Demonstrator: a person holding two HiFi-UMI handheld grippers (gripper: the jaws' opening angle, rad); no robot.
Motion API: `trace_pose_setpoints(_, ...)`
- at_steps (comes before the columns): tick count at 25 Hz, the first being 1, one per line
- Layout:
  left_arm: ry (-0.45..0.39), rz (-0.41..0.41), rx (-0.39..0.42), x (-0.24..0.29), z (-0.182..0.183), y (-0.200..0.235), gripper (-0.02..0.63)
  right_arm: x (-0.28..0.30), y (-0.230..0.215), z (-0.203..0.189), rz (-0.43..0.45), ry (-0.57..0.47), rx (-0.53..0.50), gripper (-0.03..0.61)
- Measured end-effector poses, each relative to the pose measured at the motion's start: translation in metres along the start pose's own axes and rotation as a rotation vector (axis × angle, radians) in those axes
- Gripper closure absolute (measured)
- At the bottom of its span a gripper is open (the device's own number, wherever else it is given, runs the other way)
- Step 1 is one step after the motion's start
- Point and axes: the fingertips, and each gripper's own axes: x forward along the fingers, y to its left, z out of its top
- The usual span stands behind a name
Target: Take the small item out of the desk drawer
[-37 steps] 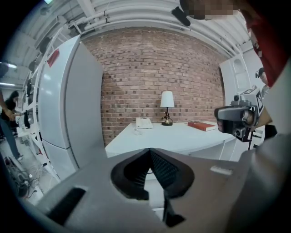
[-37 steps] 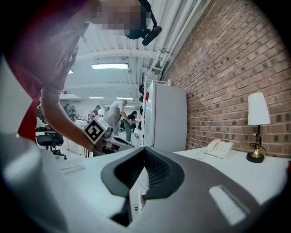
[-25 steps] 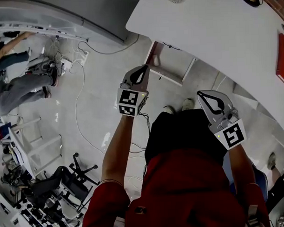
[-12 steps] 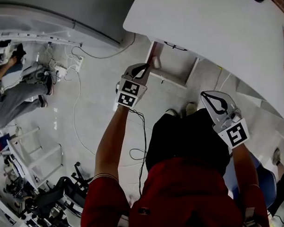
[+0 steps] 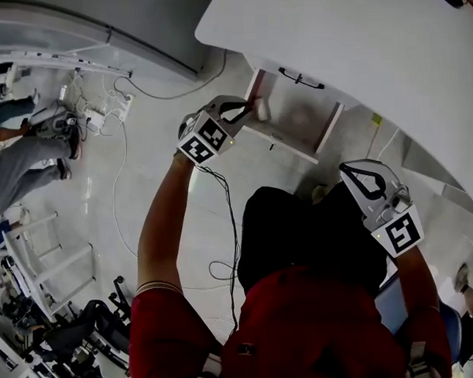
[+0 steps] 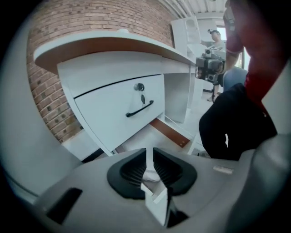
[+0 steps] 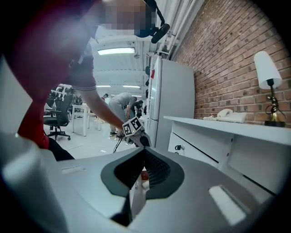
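White desk (image 7: 254, 128): phone (image 7: 227, 116), lamp (image 7: 267, 73) on top

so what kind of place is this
Probably a shared office or lab workspace: a white desk with a locking drawer against a brick wall, a phone and lamp on top, office chairs and loose cables on the floor.

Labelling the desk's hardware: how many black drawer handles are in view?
1: a black handle on the white drawer front, just below its lock. Others may be hidden under the desktop.

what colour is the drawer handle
The handle is black; it shows best in the left gripper view.
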Motion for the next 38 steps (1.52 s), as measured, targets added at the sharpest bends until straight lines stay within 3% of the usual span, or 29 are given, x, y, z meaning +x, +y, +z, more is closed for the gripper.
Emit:
trace_pose_setpoints(6,0.094,-0.104,0.184,0.035,-0.03,-0.004,0.541,0.012,-0.002,-0.033,0.029,0.0,-0.031,0.566)
trace_pose_setpoints(14,0.263,-0.294,0.525,0.077,-0.07,-0.013,0.502,0.019,-0.011,-0.059,0.023,-0.003,-0.059,0.566)
trace_pose_setpoints(24,0.367,-0.502,0.801,0.114,-0.102,-0.029,0.47,0.027,-0.026,-0.082,-0.051,-0.086,-0.071,0.566)
trace_pose_setpoints(35,0.458,-0.656,1.062,0.148,-0.142,-0.039,0.459,0.018,-0.041,-0.123,-0.166,-0.151,-0.061,0.566)
trace_pose_setpoints(38,0.487,-0.691,1.098,0.153,-0.156,-0.042,0.454,0.01,-0.039,-0.126,-0.194,-0.158,-0.067,0.566)
